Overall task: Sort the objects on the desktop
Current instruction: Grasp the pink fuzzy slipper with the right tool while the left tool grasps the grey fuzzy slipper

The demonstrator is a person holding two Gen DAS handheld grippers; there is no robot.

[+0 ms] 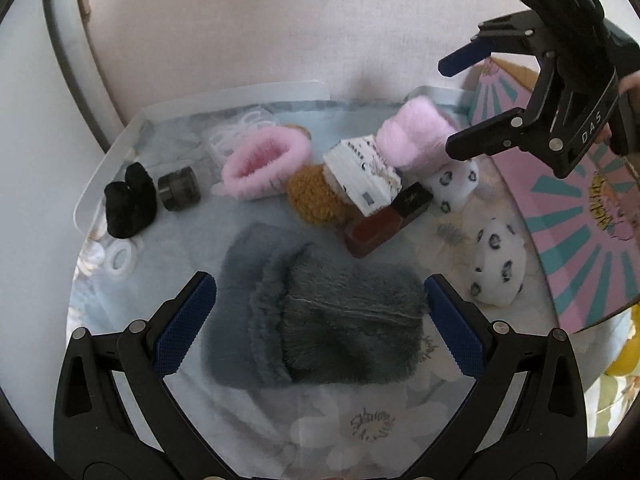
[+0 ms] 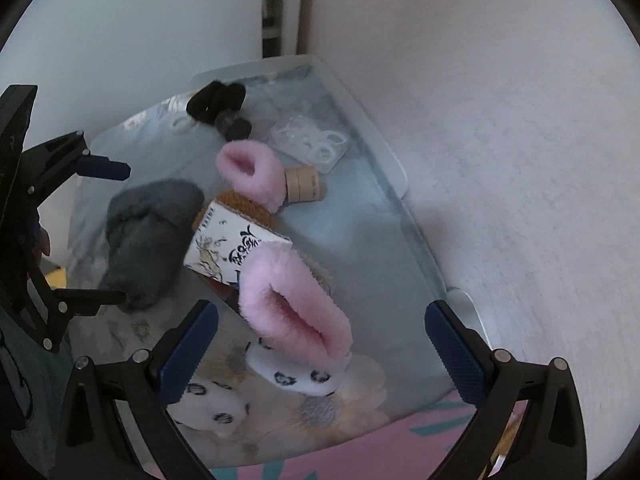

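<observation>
Item 1: grey fluffy sock pair (image 1: 320, 312), lying flat on floral cloth (image 1: 360, 432), directly between the pads of our left gripper (image 1: 320, 328); jaws wide apart, not touching the sock.

Item 2: pink fluffy sock (image 2: 296, 304), propped on white spotted sock (image 2: 300, 376), in front of our right gripper (image 2: 320, 360); jaws apart, nothing held.

Surrounding, centre pile: card box (image 1: 362, 176) tilted over brown fuzzy sock (image 1: 316, 196), w/ dark red box (image 1: 376, 232) beneath. 2nd pink sock (image 1: 264, 164) behind.

Left side: black sock (image 1: 130, 204), dark cap (image 1: 179, 188), clear rings (image 1: 240, 132).

Right side: 2nd spotted sock (image 1: 498, 268), near pink box lid (image 1: 584, 216).
</observation>
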